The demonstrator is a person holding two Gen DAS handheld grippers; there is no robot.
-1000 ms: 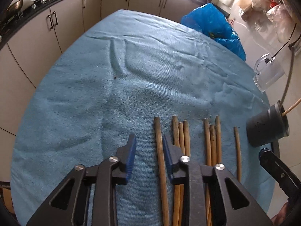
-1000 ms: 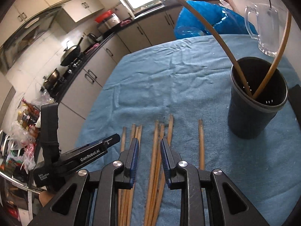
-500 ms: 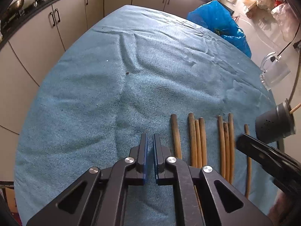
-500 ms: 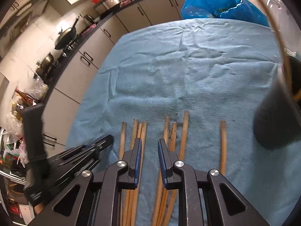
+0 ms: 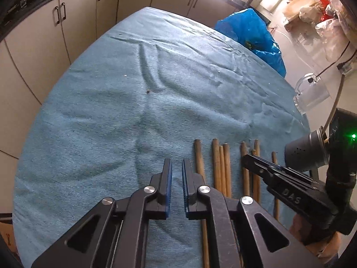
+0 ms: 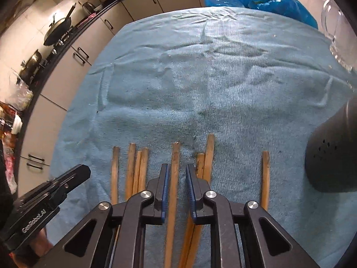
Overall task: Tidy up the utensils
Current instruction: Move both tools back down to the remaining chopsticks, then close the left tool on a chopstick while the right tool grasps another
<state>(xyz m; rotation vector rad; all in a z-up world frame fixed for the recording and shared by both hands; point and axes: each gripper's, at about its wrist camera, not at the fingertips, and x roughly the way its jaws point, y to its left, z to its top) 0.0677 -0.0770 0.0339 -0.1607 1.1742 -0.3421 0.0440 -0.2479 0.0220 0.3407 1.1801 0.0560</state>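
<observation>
Right claw [image 6: 176, 172] astride one chopstick [image 6: 174, 156]

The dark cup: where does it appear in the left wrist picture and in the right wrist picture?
Left wrist view: the dark cup stands at the right edge, partly behind the right gripper.
Right wrist view: it fills the right edge, beyond the lone chopstick.
Shared landmark: the row of chopsticks on the blue cloth.

Both cameras ride low behind their own fingers, facing across the blue cloth [image 5: 133, 116] toward the cabinets [image 6: 93, 44], sharing the chopsticks [image 6: 175, 169] just ahead.
</observation>
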